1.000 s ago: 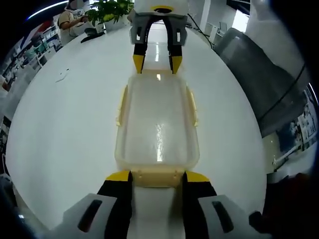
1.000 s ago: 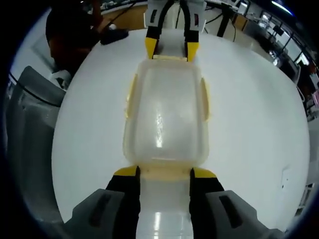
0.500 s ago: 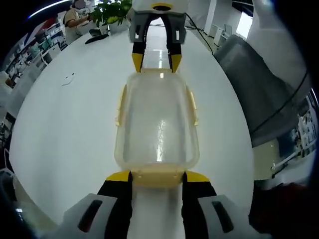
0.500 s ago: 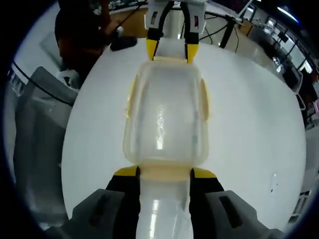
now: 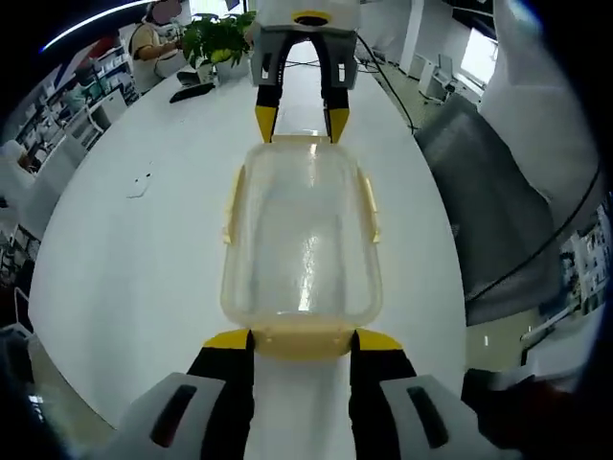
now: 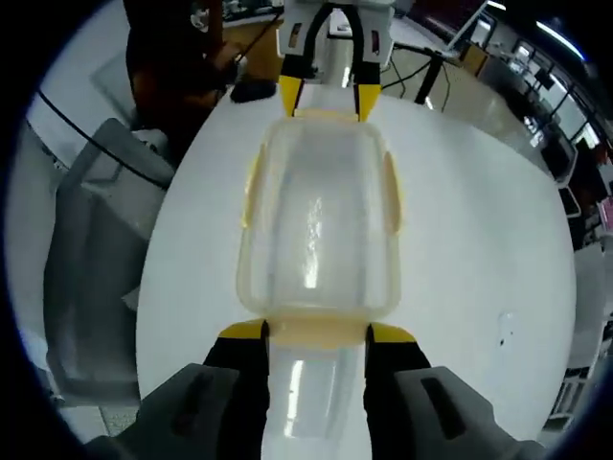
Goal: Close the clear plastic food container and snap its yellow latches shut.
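The clear plastic container [image 5: 303, 235] with its lid on stretches lengthwise between my two grippers, above the white table [image 5: 124, 259]. Yellow side latches [image 5: 232, 203] run along its long edges; whether they are snapped down I cannot tell. My left gripper [image 5: 304, 340] is shut on the near yellow end latch. In the left gripper view my right gripper [image 5: 299, 120] grips the far end. In the right gripper view the same container [image 6: 316, 220] lies ahead, with my right gripper [image 6: 317, 333] shut on its near end and my left gripper [image 6: 330, 96] at the far end.
A grey chair [image 5: 493, 201] stands at the table's right edge, and it appears again as a grey chair [image 6: 96, 240] on the left in the right gripper view. A potted plant [image 5: 215, 34] and a seated person [image 5: 153, 43] are at the far end. A small scrap [image 5: 142, 182] lies on the table.
The container stays fixed between both grippers while the table and room shrink and slide behind it. Both grippers have risen together with the container.
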### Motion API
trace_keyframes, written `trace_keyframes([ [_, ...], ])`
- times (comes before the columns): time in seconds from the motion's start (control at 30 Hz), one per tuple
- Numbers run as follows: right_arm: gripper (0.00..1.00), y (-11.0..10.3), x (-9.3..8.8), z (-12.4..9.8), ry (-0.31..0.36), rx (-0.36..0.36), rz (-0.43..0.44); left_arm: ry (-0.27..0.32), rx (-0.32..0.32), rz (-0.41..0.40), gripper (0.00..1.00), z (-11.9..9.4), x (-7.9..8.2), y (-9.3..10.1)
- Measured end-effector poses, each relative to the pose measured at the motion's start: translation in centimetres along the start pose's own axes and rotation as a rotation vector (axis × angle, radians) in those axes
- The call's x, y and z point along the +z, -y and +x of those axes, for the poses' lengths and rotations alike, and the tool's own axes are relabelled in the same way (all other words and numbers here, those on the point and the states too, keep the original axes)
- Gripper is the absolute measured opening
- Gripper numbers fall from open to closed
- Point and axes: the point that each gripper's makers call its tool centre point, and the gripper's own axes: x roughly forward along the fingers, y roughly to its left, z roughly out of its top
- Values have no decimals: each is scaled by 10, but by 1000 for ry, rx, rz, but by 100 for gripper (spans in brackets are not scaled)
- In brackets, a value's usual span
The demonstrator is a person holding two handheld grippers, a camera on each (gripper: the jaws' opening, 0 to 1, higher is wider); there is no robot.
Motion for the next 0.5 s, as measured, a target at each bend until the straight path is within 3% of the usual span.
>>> trace_keyframes([
  [0.5, 35, -14, -75, -40, -43, -25, 32, 16, 10, 48, 32, 31, 78, -1],
])
